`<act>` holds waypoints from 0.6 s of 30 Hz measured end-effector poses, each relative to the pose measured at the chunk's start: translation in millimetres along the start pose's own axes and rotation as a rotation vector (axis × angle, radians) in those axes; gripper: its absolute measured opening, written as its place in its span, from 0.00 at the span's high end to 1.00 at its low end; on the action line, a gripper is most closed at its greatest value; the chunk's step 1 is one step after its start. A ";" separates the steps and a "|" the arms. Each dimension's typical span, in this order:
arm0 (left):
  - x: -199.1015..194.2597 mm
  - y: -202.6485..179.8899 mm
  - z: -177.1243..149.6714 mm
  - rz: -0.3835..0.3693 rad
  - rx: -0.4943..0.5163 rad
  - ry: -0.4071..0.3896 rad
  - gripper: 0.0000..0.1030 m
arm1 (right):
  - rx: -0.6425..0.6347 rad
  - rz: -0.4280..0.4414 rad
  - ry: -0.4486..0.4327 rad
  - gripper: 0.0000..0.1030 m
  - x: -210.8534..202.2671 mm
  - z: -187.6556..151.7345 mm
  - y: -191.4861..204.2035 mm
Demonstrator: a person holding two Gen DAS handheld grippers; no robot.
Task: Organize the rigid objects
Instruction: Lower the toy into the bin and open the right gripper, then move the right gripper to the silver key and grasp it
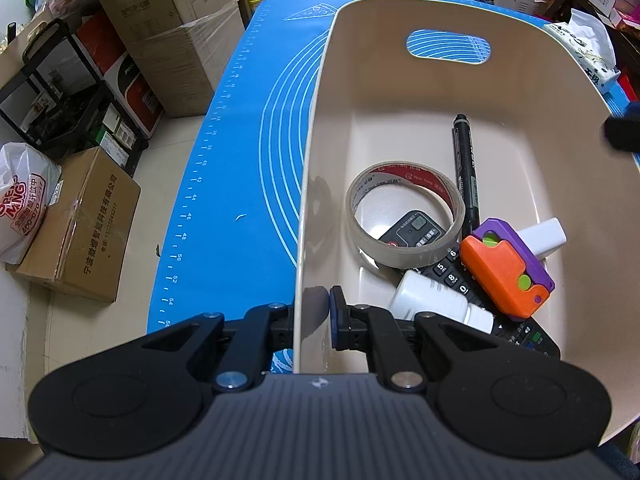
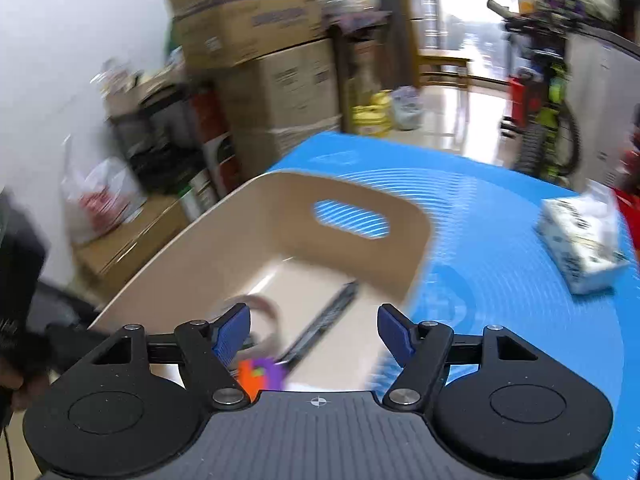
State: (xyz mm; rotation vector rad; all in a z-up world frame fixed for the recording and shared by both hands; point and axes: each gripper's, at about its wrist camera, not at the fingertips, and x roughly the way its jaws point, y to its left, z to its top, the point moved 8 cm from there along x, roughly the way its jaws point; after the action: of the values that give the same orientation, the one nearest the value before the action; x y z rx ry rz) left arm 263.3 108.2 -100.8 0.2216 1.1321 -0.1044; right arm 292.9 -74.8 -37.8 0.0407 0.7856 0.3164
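The left gripper [image 1: 316,316] is pinching the side wall of the beige bin [image 1: 400,92]. One finger sits outside the wall and the other sits inside, and they squeeze the thin plastic between them. I think it holds on there so the bin does not slide on the blue mat [image 1: 248,160] while things go in.

Inside the bin, close to that gripper, lies a small white bottle [image 1: 432,300]. It rests on a black remote control [image 1: 448,264]. A roll of tape [image 1: 404,216] lies over the far end of the remote. An orange and purple toy [image 1: 508,268] sits on top of the remote too, with its white end poking out toward the far side. A black marker pen [image 1: 466,172] lies along the bin floor past the tape. So most of the hard things look to be already in the bin.

The right gripper [image 2: 314,334] is wide open and holds nothing. It hangs above the near right part of the bin [image 2: 248,248], looking down at the toy [image 2: 260,374], the tape [image 2: 260,308] and the marker [image 2: 324,324]. That picture is blurry, so small things are hard to make out.

On the mat [image 2: 500,240] covering the worktop, well apart from the bin to the right, sits a pack of tissues [image 2: 580,240]. Cardboard boxes [image 1: 160,32] stand on the floor past the mat.
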 end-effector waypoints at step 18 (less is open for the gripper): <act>-1.4 0.1 -0.9 0.008 -0.003 0.000 0.88 | 0.169 -0.195 0.141 0.27 32.2 -73.1 -123.4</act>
State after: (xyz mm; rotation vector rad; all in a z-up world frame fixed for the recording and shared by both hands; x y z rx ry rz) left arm 261.9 108.5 -99.9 0.2235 1.1311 -0.0955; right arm 295.7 -188.7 -130.6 0.1003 0.9470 0.0677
